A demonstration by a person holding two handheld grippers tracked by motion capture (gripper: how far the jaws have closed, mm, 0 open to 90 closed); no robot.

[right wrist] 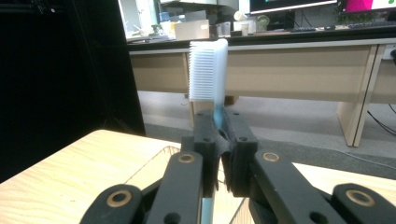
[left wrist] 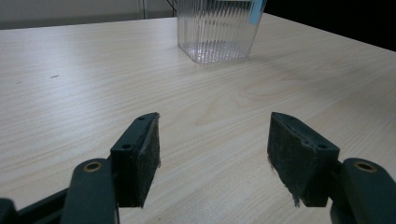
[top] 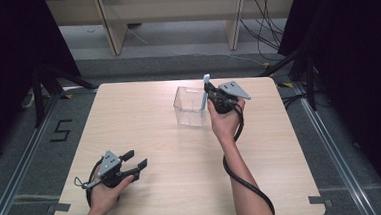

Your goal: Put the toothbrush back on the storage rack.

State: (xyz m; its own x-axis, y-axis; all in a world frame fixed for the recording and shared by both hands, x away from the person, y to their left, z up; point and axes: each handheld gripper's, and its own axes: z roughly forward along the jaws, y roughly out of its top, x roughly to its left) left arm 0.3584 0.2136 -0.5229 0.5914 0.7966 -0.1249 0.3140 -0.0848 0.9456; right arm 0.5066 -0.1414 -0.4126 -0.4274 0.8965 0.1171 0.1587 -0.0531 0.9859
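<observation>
Over at the far side of the worktop [top: 144,125], the right claw [top: 208,89] is pinching a pale blue toothbrush [right wrist: 208,70], jaws squeezed tight on its handle, bristle head pointing up! It hangs right at the near-right rim of the clear ribbed container [top: 189,106], with the lower end of the brush seemingly dipping inside. So where are we? My read: the pickup is done, the brush is raised and lined up, and what's left is the drop, letting the handle settle into the container and opening up to release it. Whether the tip already rests on the bottom, I can't tell.

Down at the near-left corner, the left claw [top: 134,160] sits low over the wood, jaws spread wide with nothing between them, aimed across the boards at that container [left wrist: 217,28].

Quick count: one toothbrush, one container, two claws, and nothing else on the wood.
</observation>
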